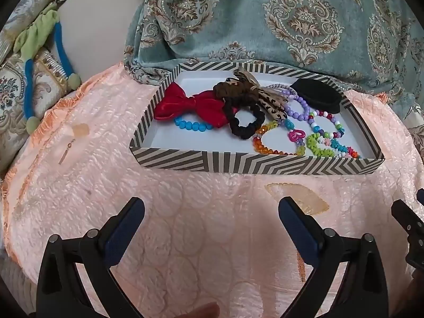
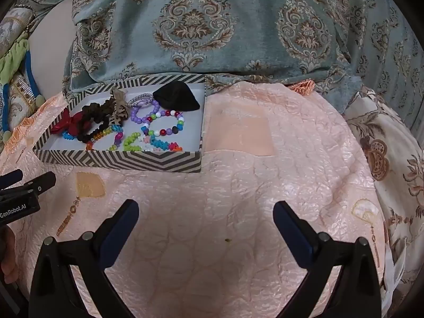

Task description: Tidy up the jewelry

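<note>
Right wrist: bedspread (image 2: 265, 185) bare right of tray (image 2: 159, 160) edge.

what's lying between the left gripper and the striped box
Only bare pink quilt, seen in the left wrist view: the open left gripper hovers short of the striped box, with nothing between them.

The blue bracelet (image 1: 192, 126) runs under the red bow (image 1: 196, 106), so only part of its ring shows. In the right wrist view the bow (image 2: 67, 122) is mostly hidden behind the black scrunchie (image 2: 91, 127). The tray's (image 1: 254, 164) near wall covers the lower beads of the rainbow bracelet (image 1: 267, 143). At the right edge of the left wrist view the right gripper (image 1: 409, 228) is cut off. At the left edge of the right wrist view the left gripper (image 2: 25, 185) is likewise cropped. The black pad's (image 1: 319, 95) kind cannot be told.
</note>
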Motion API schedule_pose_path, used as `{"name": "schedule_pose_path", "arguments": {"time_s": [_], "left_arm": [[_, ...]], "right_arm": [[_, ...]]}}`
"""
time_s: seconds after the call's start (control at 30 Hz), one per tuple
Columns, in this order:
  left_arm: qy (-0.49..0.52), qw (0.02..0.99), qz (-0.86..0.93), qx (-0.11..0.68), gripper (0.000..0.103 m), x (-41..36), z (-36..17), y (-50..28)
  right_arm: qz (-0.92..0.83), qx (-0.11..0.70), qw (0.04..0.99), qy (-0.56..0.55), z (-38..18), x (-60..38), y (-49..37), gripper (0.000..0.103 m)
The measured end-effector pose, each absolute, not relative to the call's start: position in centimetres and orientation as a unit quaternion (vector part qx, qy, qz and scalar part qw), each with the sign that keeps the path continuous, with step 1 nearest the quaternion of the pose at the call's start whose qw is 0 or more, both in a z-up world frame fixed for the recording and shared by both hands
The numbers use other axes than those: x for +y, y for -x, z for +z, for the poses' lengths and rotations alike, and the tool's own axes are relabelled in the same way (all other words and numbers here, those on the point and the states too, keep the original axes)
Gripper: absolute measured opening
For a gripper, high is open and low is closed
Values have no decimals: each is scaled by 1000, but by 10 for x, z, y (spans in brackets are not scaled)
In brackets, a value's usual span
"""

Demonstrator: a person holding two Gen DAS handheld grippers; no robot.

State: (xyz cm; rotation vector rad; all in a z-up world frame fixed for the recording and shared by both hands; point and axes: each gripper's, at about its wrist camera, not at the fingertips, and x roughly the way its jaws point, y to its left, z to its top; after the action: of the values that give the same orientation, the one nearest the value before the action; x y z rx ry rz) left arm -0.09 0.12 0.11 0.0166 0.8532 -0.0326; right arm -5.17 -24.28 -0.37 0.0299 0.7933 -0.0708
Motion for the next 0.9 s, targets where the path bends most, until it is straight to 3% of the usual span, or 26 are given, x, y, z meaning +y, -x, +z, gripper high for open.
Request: {"name": "schedule_pose_path", "arguments": {"time_s": [0.9], "left_arm": [[7,916,-66,396,90,5,-4,1]], "right_arm": [[-32,392,919,-20,-5,-247,49,103]]}}
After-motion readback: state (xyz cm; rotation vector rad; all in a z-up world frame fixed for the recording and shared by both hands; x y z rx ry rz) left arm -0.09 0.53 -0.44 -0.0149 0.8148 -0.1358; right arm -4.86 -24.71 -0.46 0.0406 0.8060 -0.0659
